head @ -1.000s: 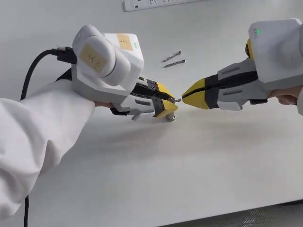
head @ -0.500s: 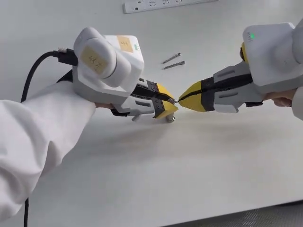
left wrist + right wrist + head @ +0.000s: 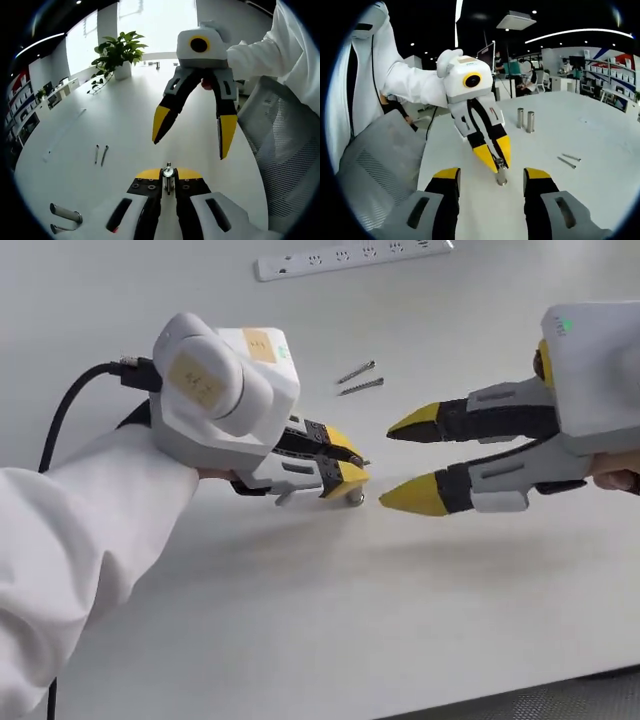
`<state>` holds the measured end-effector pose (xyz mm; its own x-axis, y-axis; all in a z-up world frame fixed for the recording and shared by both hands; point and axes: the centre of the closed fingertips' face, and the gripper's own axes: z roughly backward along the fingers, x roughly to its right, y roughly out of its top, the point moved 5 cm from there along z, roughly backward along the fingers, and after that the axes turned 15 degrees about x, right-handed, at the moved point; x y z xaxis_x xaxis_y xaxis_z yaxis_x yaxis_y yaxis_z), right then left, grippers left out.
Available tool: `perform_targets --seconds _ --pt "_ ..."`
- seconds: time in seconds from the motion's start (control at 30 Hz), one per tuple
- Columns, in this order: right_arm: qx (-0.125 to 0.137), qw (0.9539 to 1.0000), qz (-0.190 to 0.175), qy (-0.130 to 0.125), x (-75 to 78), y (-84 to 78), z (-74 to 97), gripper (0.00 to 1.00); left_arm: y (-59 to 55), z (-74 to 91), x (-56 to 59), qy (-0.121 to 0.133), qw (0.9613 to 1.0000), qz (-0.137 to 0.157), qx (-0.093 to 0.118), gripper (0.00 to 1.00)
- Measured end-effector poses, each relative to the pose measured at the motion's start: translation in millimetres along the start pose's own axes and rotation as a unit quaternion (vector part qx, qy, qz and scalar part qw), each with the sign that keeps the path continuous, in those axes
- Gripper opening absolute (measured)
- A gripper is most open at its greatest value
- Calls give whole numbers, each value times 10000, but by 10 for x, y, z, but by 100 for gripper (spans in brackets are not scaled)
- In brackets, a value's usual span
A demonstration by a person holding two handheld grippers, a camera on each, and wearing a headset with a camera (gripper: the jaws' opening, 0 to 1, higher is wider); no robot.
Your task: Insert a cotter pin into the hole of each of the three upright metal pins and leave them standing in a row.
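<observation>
Left hand-held gripper [image 3: 350, 472] and right hand-held gripper [image 3: 388, 467] — white housings, black screw-studded jaw links, yellow pointed tips. Black cable [image 3: 70, 398] behind the left unit; tan labels [image 3: 258, 344] on top; green light [image 3: 568, 326] on the right unit; white sleeve [image 3: 80, 540].

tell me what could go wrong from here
The left gripper is shut on the upright metal pin; an uneven release could tip it. The open right gripper hangs close by, and a careless sweep might knock the pin or scatter the two loose cotter pins.
</observation>
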<state>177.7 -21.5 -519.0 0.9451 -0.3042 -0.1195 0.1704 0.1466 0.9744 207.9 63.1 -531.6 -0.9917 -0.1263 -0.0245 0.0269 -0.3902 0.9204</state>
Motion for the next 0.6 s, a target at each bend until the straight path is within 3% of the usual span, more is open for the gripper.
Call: perform_targets --seconds 0.23,0.27,0.33,0.37,0.4,0.5,0.6 --pt "48 9996 -259 -138 -164 -50 43 78 -1 0 10 31 10000 -61 -14 7" --pt "42 9993 -339 -158 -192 -56 54 79 0 1 10 42 10000 -58 -16 7" --pt "47 9991 -373 -202 -225 -59 75 79 0 22 -17 299 9995 14 -143 6" --pt "57 9990 -374 -233 -232 -58 86 78 11 41 -29 238 9992 -255 -176 6" --pt "76 9988 -394 -283 -245 -53 103 78 19 56 -30 250 9992 -295 -131 6" --pt "113 9985 -413 -352 -271 -32 140 77 47 140 -71 289 9995 -113 -52 6" --pt "89 9982 -400 -449 -285 -13 181 78 64 258 -149 331 9992 -205 -56 6"
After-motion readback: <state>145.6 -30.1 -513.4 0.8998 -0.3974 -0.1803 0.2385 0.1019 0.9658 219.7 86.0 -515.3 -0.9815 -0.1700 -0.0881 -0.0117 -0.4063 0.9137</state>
